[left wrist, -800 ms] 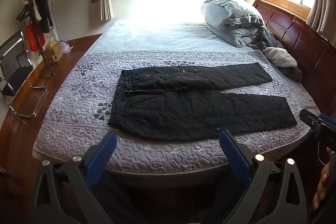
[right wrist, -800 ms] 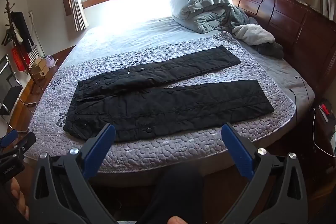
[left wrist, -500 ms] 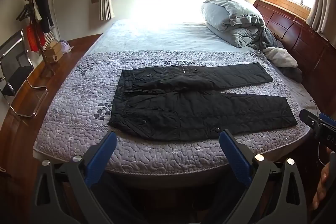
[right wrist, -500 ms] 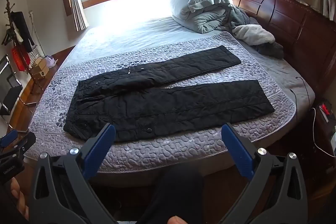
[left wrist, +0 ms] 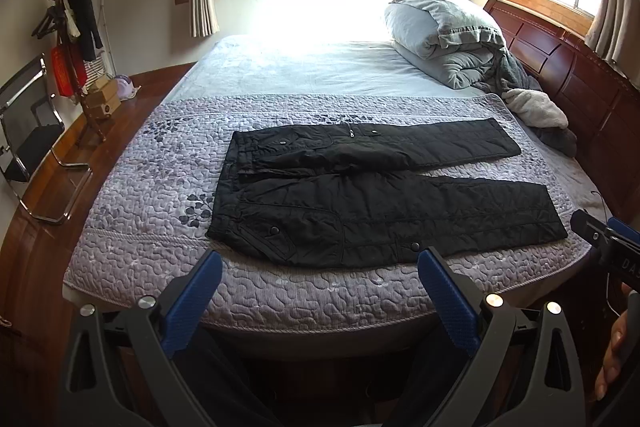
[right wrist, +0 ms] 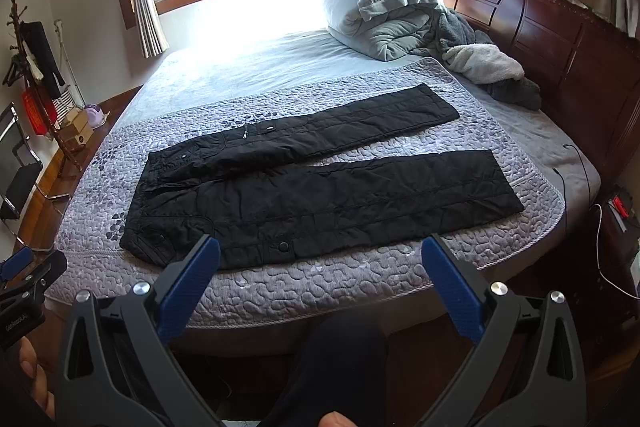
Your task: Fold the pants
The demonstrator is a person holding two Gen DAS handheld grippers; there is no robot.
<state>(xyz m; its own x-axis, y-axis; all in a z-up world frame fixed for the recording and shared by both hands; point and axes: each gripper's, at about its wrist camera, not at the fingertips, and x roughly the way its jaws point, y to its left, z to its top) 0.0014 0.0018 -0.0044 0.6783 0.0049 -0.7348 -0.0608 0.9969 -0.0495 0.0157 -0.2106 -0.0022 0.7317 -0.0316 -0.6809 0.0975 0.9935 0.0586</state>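
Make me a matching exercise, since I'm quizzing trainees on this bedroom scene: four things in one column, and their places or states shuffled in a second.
Things:
1. black pants
2. rolled grey duvet
3. left gripper
4. coat stand

Places or states:
A. at the headboard end of the bed
B. on the floor beside the bed
C. spread flat on the quilted cover, legs apart
D. open, holding nothing

Pairs: 1-C, 2-A, 3-D, 4-B
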